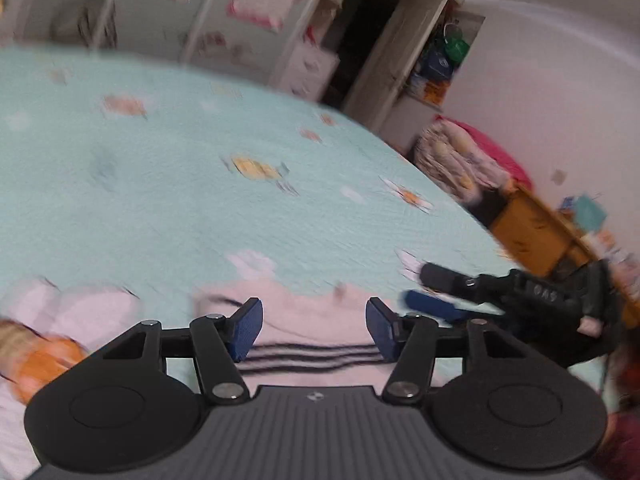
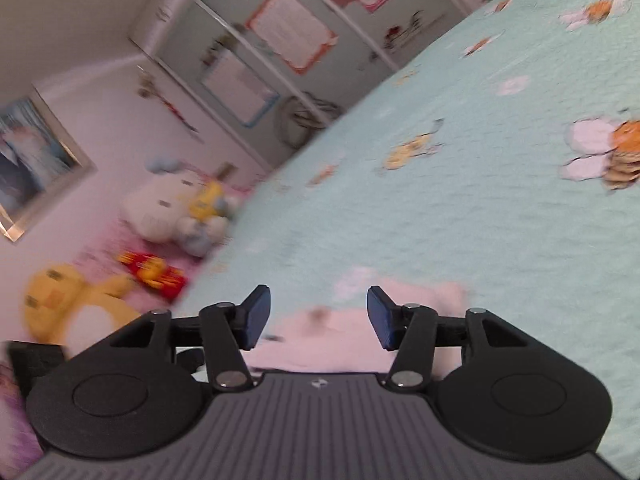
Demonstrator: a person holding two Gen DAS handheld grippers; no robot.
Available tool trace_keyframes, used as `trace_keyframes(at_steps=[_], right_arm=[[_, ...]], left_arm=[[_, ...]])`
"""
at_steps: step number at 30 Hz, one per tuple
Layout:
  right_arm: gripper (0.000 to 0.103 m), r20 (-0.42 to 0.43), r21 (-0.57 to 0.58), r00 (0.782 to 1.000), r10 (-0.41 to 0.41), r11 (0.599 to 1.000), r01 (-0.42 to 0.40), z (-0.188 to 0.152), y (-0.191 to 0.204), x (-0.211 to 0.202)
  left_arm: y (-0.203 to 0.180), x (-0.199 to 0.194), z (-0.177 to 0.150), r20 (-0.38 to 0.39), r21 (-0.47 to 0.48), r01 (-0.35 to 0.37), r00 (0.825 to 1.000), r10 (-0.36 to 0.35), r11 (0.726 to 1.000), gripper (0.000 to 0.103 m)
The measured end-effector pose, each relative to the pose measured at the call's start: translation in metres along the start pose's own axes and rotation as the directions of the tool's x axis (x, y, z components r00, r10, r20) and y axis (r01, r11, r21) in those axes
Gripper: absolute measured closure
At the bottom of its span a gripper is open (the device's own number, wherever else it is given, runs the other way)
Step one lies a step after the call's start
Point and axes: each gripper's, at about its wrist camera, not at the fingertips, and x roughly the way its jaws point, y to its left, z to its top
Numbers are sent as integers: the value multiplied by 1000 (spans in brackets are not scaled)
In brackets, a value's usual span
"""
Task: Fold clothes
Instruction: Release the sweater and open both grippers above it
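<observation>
Pink garment [image 1: 312, 320] lies flat on the bedspread [image 1: 160, 200] at six o'clock, stripes running nine to three, while left gripper [image 1: 314, 330] and right gripper [image 2: 319, 317] gape half-wide, holding nothing.

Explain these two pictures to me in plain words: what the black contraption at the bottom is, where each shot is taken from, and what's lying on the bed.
Each picture comes from a camera on a hand-held gripper, looking out along its two blue-padded fingers. A person holds one in each hand. One view shows the left gripper, the other the right gripper. Both stand open and hold nothing. Below them a pale pink garment with dark stripes lies on a mint bedspread printed with flowers. The right gripper also shows from the side in the left view. Everything is blurred.
</observation>
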Motion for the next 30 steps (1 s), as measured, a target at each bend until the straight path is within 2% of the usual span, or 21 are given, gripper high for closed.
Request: trace_keyframes(at_steps=[2,3,4,5,7,8,11,13,14,15,16,17,18,19,21,25,28,30], right_arm=[[49,-76,1,995,-63,998,63,-5,-9,13],[57,-128,-24,983,-131,991,129,-11,-16,22],[73,-148,-50,975,-165,986,159,-17,-26,25],[95,-142,-43,974,-179,984,175,-17,-29,20],[94,-116,-35,976,-184,983,181,-14,-24,4],[87,-97,-45,980,-174,984,170,-13,-15,-7],[86,-94,-113,995,-44,993,33,-25,33,-38],[86,-137,-111,989,52,992,-67,-45,60,-51],[86,-158,-98,986,53,993,-69,-57,61,-54],[86,-179,-84,983,47,995,-63,-70,59,-55],[86,-201,-69,979,41,996,-56,-83,58,-57],[87,-222,-55,974,35,997,-48,-96,56,-59],[101,-236,-76,971,-21,997,3,-110,48,-55],[103,-239,-156,967,-91,986,54,-125,40,-50],[103,-180,-228,979,-90,972,48,-141,33,-52],[103,-122,-416,972,-200,900,132,-157,54,-46],[103,-142,-295,980,-139,951,92,-147,34,-48],[103,-150,-267,982,-117,961,74,-144,30,-46]], left_arm=[[12,34,-15,-130,-26,-41,991,38,999,45],[14,40,-23,-121,-12,-49,992,47,999,49],[16,44,-32,-105,5,-54,993,55,999,48],[12,40,-30,-98,9,-58,993,59,998,48],[6,25,-23,-80,-16,-59,995,57,998,49],[4,11,-20,-55,-47,-34,998,32,998,49],[-21,-38,-22,14,-32,67,998,-66,997,49],[-38,-62,-36,17,-9,111,994,-111,994,49],[-42,-68,-47,-3,-7,94,996,-94,996,49],[-46,-69,-62,-39,-6,69,997,-69,998,57],[-47,-65,-77,-80,-4,49,996,-49,999,73],[-46,-57,-93,-97,9,31,995,-30,999,78],[-44,-48,-110,-113,23,13,994,-10,1000,77],[-43,-39,-126,-128,38,-4,992,9,999,75],[-48,-34,-136,-81,111,-30,996,39,993,75],[-52,-25,-137,-56,117,-71,995,78,991,74],[-53,-23,-137,-45,120,-78,995,84,990,74],[-56,-28,-140,-37,143,-80,996,86,987,74]])
